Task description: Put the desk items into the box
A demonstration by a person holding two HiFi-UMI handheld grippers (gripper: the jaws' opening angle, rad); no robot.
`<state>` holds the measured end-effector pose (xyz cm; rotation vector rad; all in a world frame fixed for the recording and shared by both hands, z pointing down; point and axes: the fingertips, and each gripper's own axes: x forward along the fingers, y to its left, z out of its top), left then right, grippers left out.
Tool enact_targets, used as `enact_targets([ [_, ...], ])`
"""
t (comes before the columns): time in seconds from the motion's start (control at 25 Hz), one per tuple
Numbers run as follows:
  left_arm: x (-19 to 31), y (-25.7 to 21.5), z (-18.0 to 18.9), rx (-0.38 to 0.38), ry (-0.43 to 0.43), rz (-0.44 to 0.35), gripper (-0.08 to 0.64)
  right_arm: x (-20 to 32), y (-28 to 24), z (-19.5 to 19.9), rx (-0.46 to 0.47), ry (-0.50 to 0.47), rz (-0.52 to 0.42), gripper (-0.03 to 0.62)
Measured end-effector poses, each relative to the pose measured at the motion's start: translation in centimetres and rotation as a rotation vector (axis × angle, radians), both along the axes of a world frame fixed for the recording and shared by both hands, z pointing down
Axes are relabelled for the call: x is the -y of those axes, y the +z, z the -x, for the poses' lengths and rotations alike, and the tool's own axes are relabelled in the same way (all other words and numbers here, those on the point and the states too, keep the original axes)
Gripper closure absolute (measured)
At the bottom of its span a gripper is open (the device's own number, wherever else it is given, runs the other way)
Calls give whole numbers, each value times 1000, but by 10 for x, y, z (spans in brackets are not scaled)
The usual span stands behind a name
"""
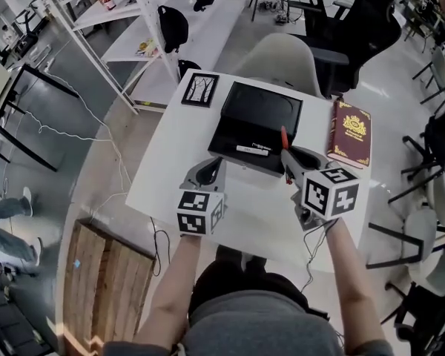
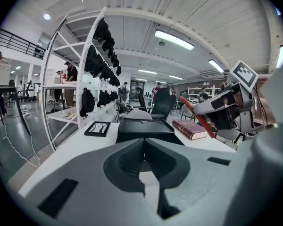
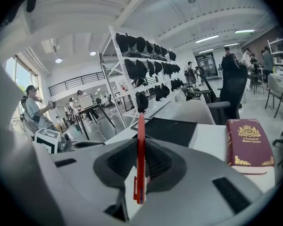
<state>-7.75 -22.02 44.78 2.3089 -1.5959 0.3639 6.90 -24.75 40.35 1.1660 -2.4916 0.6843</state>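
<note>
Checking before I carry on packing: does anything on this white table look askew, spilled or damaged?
Nothing stands out. The black-framed picture, open black box and maroon hardcover book lie flat and intact; the right gripper holds a red pen.

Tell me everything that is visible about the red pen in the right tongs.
The slim red plastic pen is a single straight stick with a small clip at its lower end. It stands almost upright, clamped between the pads of the right tongs, and its upper end rises well above them. Nothing else touches it. In the head view it is in the air near the front edge of the open black box, above the white table.
</note>
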Motion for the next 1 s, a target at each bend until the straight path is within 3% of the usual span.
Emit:
enact_targets([
  [0.64, 52, 22, 44, -40, 34, 38, 554, 55, 30, 61, -37, -13, 69, 538],
  [1.0, 66, 32, 63, -59, 37, 62, 554, 70, 63, 87, -146, -62, 113, 538],
])
